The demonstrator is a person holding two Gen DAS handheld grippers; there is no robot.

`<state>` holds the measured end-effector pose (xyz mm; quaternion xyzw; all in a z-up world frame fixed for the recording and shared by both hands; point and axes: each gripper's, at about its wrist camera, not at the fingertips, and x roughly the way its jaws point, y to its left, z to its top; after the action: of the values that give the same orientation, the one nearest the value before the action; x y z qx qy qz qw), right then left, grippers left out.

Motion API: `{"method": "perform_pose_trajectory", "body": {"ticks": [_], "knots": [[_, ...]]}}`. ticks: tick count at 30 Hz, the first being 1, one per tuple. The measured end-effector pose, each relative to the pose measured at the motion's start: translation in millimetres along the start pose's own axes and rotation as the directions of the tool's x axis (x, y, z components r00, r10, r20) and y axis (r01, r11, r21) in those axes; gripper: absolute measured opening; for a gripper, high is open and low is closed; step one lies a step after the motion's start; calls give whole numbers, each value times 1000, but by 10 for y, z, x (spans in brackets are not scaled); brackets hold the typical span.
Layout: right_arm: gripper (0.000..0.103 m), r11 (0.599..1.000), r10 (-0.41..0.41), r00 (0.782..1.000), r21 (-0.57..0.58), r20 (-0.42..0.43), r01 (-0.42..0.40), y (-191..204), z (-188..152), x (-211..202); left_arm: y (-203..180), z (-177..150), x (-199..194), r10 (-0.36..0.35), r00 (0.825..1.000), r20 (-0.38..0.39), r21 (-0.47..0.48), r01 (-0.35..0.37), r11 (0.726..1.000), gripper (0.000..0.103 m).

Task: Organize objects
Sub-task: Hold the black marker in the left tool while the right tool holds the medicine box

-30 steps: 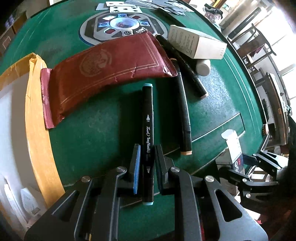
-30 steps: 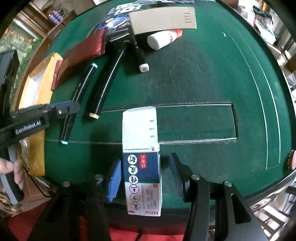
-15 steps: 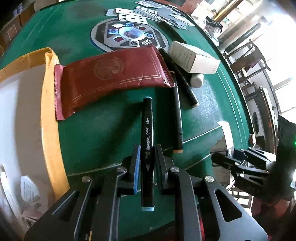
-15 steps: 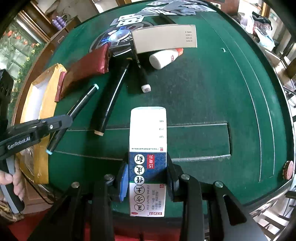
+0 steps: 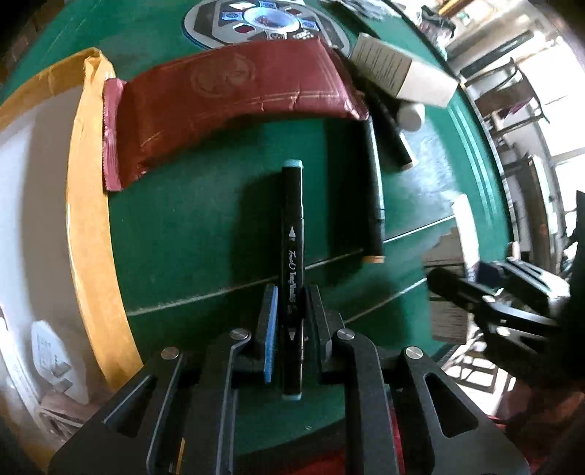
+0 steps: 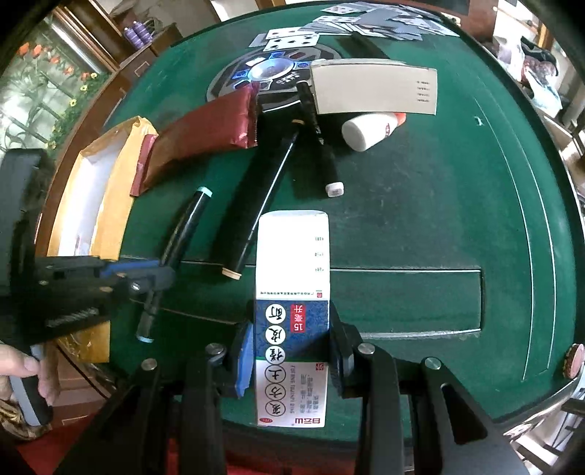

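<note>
My left gripper (image 5: 291, 292) is shut on a black marker (image 5: 292, 234) with pale blue end caps, held above the green felt table (image 5: 204, 234). In the right wrist view that same left gripper (image 6: 161, 274) shows at the left with the marker (image 6: 182, 230) crossing it. My right gripper (image 6: 290, 329) is shut on a white and blue medicine box (image 6: 292, 285), lifted off the felt. The right gripper (image 5: 486, 288) appears blurred at the right of the left wrist view. A yellow box with a white inside (image 6: 95, 204) lies at the table's left edge.
A dark red pouch (image 5: 234, 95), two black markers (image 6: 252, 212) (image 6: 321, 146), a white bottle (image 6: 369, 129) and a beige carton (image 6: 373, 89) lie mid-table. A round dealer plate (image 6: 267, 76) and playing cards (image 6: 365, 25) sit further back. A person's hand (image 6: 18, 369) grips the left tool.
The right jaws have shut on the medicine box and raised it from the felt. The left gripper has lifted the marker slightly and kept its grip.
</note>
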<state>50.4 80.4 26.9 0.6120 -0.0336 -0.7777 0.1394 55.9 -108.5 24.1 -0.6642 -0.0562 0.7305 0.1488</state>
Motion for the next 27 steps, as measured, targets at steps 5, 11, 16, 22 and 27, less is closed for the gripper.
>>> {"method": "perform_pose_trajectory", "body": {"ticks": [5, 11, 16, 22, 27], "knots": [[33, 1000, 12, 1000, 14, 6, -12, -2, -15, 6, -173, 120, 61, 87, 995, -37, 70, -85, 994, 15], [33, 1000, 20, 1000, 24, 16, -20, -25, -23, -15, -284, 150, 98, 143, 988, -62, 152, -132, 979, 14], [33, 999, 25, 999, 33, 30, -26, -46, -21, -40, -217, 67, 1, 73, 997, -13, 113, -71, 991, 14], [33, 999, 27, 999, 29, 39, -28, -34, 9, -59, -12, -20, -314, 1, 998, 70, 32, -3, 999, 14], [33, 999, 33, 998, 3, 46, -33, 50, 83, -74, 274, -161, -622, -20, 991, 136, -52, 27, 998, 14]]}}
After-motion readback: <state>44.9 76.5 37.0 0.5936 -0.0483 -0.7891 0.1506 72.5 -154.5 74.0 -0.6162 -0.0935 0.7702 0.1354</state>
